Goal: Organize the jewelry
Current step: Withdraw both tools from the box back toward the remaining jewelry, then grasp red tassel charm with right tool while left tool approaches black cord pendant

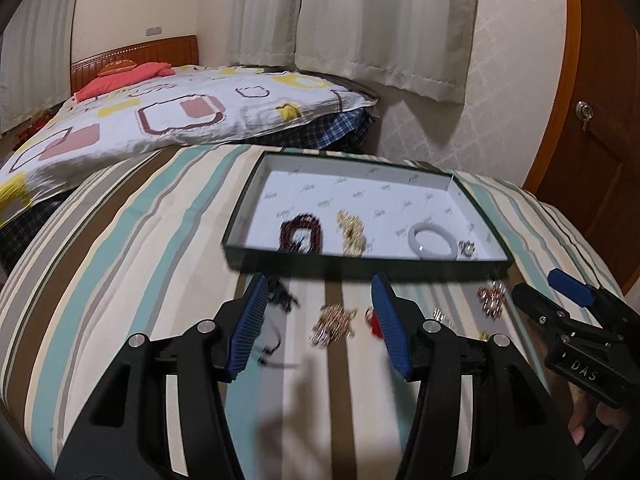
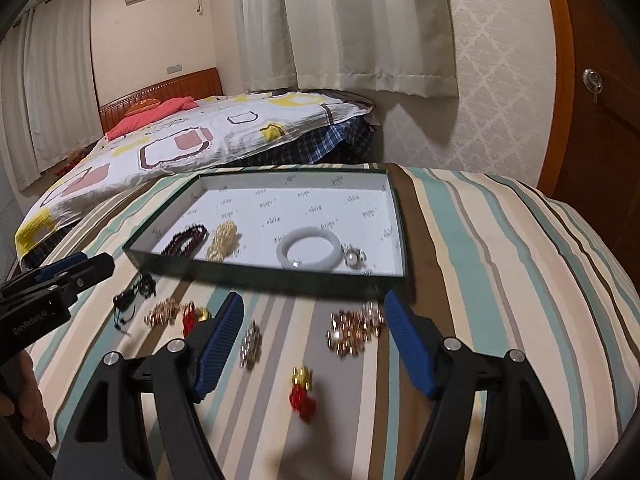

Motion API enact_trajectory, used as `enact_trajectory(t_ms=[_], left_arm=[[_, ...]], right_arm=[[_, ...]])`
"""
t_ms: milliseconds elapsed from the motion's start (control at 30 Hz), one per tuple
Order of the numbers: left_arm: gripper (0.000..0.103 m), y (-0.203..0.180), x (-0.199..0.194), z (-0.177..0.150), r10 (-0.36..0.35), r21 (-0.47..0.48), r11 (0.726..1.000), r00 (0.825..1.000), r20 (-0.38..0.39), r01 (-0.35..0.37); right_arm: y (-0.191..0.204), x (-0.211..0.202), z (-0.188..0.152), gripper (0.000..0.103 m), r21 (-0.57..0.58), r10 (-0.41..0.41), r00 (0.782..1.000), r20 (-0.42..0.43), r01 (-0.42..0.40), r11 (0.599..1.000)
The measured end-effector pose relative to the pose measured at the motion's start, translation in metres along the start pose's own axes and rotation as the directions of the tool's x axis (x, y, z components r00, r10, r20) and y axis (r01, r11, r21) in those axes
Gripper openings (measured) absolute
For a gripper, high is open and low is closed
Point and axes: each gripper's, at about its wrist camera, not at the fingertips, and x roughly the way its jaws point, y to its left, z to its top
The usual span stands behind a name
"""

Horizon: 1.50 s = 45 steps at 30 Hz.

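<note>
Shallow dark-green box (image 2: 224, 270) with a printed white liner sits mid-frame on the striped cover (image 2: 500, 240) of what looks like a table or bed end; which one I cannot tell. Already lying in the box along its near wall, left to right: dark red bead string (image 2: 190, 240), gold chain cluster (image 2: 223, 245), white bangle (image 2: 310, 254), small pearl piece (image 2: 355, 258). They appear laid side by side with gaps, probably so each piece stays separate and does not tangle. Still loose on the cover, in front of the box: black cord (image 2: 134, 298) at left, a gold-pink cluster (image 2: 163, 313), a red-and-gold charm (image 2: 194, 316), a small crystal piece (image 2: 251, 344), a larger rose-gold cluster (image 2: 356, 330), and a second red-and-gold charm (image 2: 303, 394) lowest in frame. Judgement: sorting is partly done, with about as many pieces outside as inside. Right hand-held gripper (image 2: 316, 346) hovers over the loose row, jaws spread wide, nothing between the pads, touching nothing; the crystal piece and rose-gold cluster lie below its gap. Left hand-held gripper (image 1: 320, 328) is roughly half open, also empty, above the gold-pink cluster. Loose pieces are motion-blurred in both views.
</note>
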Motion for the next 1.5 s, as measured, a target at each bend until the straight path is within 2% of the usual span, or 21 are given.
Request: enact_trajectory(t_ms=[300, 767, 900, 1033, 1133, 1500], left_arm=[[0.053, 0.019, -0.007, -0.032, 0.043, -0.018, 0.999, 0.998, -0.037, -0.043], [0.053, 0.029, 0.003, -0.043, 0.053, -0.042, 0.997, 0.995, -0.081, -0.057], [0.053, 0.029, 0.006, -0.043, 0.054, -0.042, 0.997, 0.994, -0.09, -0.058], [0.053, 0.029, 0.01, -0.044, 0.054, -0.043, 0.997, 0.993, -0.102, -0.059], [0.053, 0.03, 0.012, -0.043, 0.057, -0.044, 0.997, 0.992, -0.111, -0.062], [0.053, 0.038, 0.025, -0.031, 0.071, -0.054, 0.995, 0.99, -0.121, -0.078]], right_arm=[[0.006, 0.003, -0.034, 0.062, -0.003, 0.003, 0.998, -0.056, -0.004, 1.0], [0.006, 0.026, -0.047, 0.05, -0.006, -0.014, 0.987, -0.162, 0.014, 1.0], [0.008, 0.028, -0.047, 0.04, -0.023, -0.02, 0.986, -0.168, 0.017, 1.0], [0.008, 0.027, -0.047, 0.016, -0.028, 0.008, 0.986, -0.166, -0.013, 1.0], [0.011, 0.027, -0.047, 0.011, -0.032, 0.021, 0.986, -0.167, -0.027, 0.999], [0.01, 0.025, -0.03, 0.01, -0.016, 0.048, 0.99, -0.132, -0.051, 0.999]])
